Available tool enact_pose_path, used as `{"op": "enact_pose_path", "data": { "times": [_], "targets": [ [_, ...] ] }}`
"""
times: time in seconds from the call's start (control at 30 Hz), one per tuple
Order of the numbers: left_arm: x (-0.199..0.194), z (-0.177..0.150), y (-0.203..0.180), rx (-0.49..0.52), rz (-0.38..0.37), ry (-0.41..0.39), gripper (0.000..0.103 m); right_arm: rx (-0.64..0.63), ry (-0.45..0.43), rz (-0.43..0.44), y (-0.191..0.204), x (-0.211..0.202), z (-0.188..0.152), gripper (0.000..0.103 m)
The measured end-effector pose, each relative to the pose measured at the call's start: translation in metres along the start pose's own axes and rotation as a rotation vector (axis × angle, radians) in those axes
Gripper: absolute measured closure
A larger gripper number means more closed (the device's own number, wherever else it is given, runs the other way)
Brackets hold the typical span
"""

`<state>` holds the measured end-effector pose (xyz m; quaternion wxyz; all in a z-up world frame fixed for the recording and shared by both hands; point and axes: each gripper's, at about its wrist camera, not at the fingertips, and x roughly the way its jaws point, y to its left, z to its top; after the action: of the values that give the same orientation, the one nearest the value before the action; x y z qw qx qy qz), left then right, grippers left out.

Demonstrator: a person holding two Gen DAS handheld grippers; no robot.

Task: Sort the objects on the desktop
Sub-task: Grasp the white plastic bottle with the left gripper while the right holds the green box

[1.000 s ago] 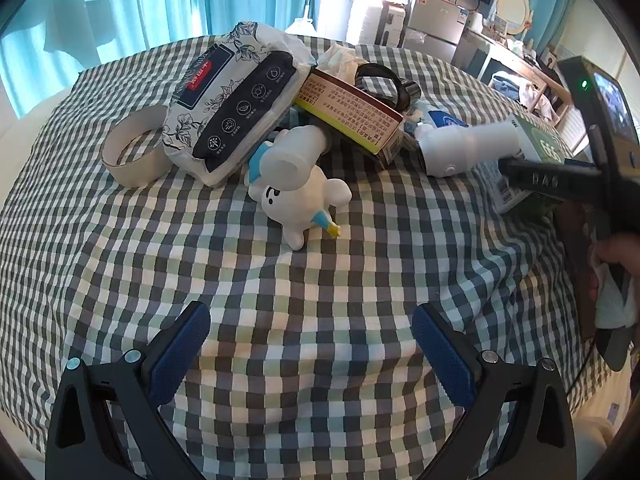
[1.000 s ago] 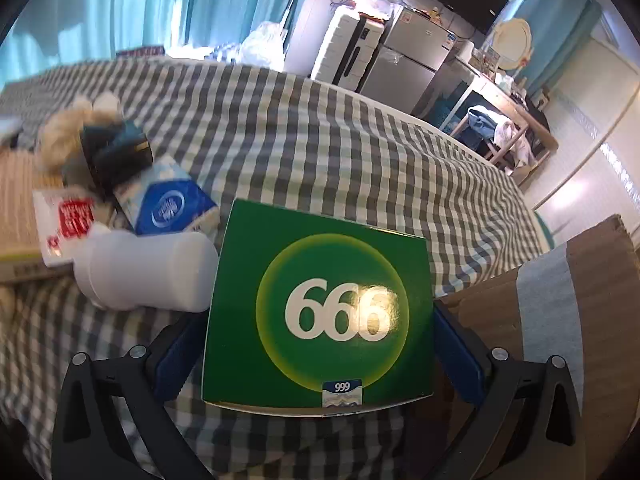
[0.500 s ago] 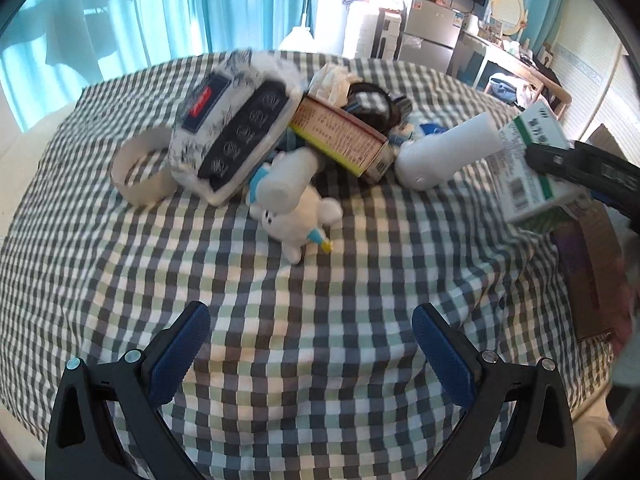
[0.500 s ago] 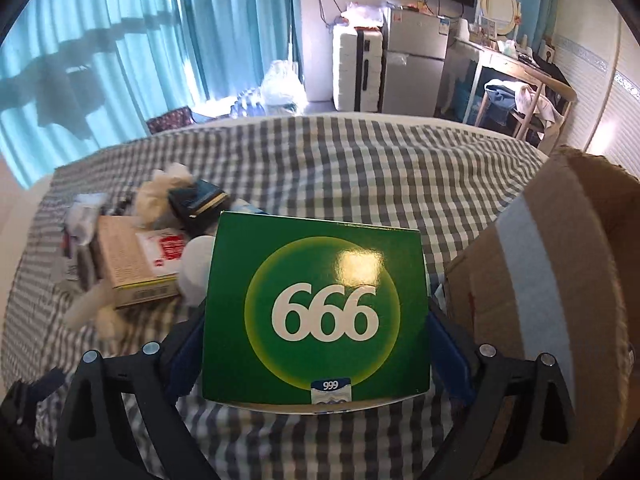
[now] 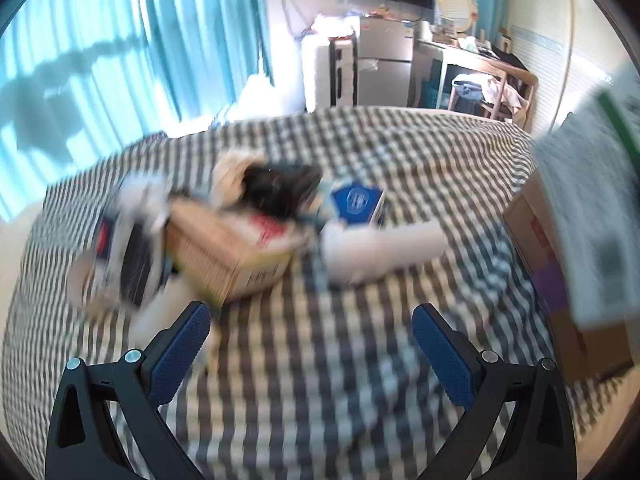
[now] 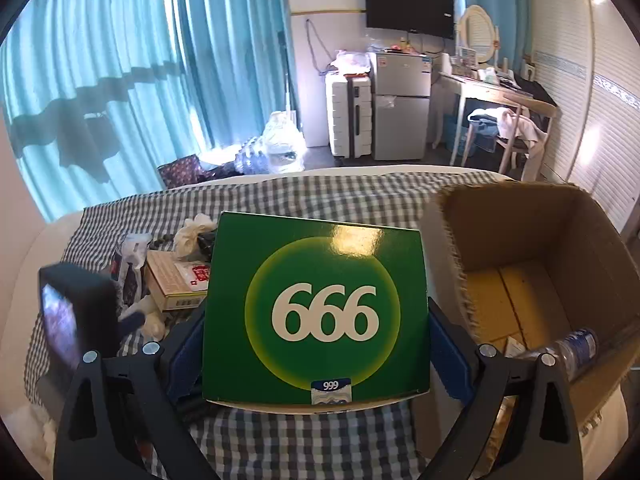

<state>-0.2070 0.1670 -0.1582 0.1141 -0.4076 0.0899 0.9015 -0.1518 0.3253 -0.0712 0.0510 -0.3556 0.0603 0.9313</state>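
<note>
The left wrist view is smeared by motion: the object pile at 10 o'clock cannot be identified, and the green box is cropped at 3 o'clock.

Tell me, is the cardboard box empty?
No, a bottle lies inside the cardboard box near its bottom corner.

The left gripper hangs above the checked cloth with its blue-padded fingers spread wide apart and nothing between them; its own view is smeared with motion blur. The right gripper is raised higher, its two blue pads pressed against the opposite side edges of the green box, which it holds upright, face toward the camera, clear of the cloth.
</note>
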Motion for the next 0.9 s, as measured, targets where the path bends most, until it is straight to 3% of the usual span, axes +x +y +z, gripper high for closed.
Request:
{"op": "enact_pose_path", "data": {
  "times": [0.17,0.33,0.47,0.5,0.57,0.6,0.67,0.73,0.77,0.9],
  "targets": [
    [0.035,0.032,-0.017,0.075,-0.052,-0.008,0.0,0.038,0.014,-0.049,-0.022,0.004,0.001,0.008],
    [0.072,0.041,-0.038,0.207,-0.123,0.061,0.0,0.016,0.02,-0.044,-0.019,0.009,0.004,0.007],
    [0.099,0.033,-0.046,0.272,-0.083,0.151,0.002,0.0,0.053,-0.058,-0.017,0.02,0.002,0.007],
    [0.104,0.031,-0.045,0.268,-0.085,0.17,0.014,-0.004,0.054,-0.06,-0.016,0.021,0.001,0.007],
    [0.104,0.029,-0.04,0.229,-0.133,0.185,0.029,-0.006,0.054,-0.059,-0.017,0.02,-0.001,0.007],
    [0.101,0.029,-0.04,0.223,-0.138,0.179,0.045,-0.005,0.058,-0.057,-0.018,0.02,-0.002,0.007],
    [0.092,0.028,-0.042,0.243,-0.137,0.163,0.047,-0.018,0.063,-0.072,-0.017,0.02,-0.003,0.007],
    [0.085,0.024,-0.043,0.263,-0.131,0.159,0.058,-0.02,0.073,-0.068,-0.015,0.02,-0.006,0.007],
    [0.081,0.022,-0.041,0.259,-0.138,0.161,0.088,-0.017,0.074,-0.066,-0.015,0.019,-0.006,0.007],
    [0.058,0.015,-0.028,0.226,-0.145,0.156,0.092,-0.005,0.067,-0.053,-0.015,0.009,-0.007,0.007]
  ]
}}
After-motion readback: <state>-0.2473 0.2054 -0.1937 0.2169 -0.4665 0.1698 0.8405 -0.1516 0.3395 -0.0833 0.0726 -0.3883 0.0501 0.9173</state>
